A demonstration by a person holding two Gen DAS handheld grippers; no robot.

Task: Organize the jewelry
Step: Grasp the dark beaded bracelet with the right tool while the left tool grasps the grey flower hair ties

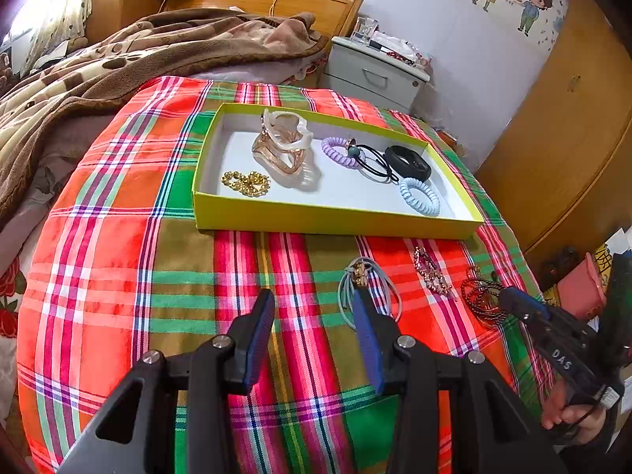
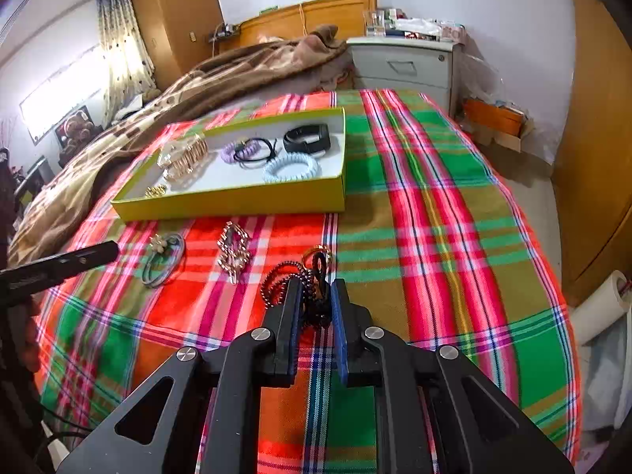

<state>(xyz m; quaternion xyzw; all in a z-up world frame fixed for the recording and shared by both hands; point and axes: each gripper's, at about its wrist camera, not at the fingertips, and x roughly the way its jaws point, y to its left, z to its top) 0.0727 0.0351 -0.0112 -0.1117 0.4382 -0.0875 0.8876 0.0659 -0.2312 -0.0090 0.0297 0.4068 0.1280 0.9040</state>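
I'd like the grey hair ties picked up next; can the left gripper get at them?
Probably yes: the left gripper is open, the grey hair ties with a gold charm lie uncovered on the plaid cloth beside its right finger.

Daylight is pouring through the curtained window [image 2: 75, 91], blowing it out to white glare. My views are staying bright and saturated; the box [image 1: 335, 219] is casting a soft shadow on the cloth [image 1: 118, 276]. Fisheye bending is curving every edge, and the corners are going dark and slightly blurred.
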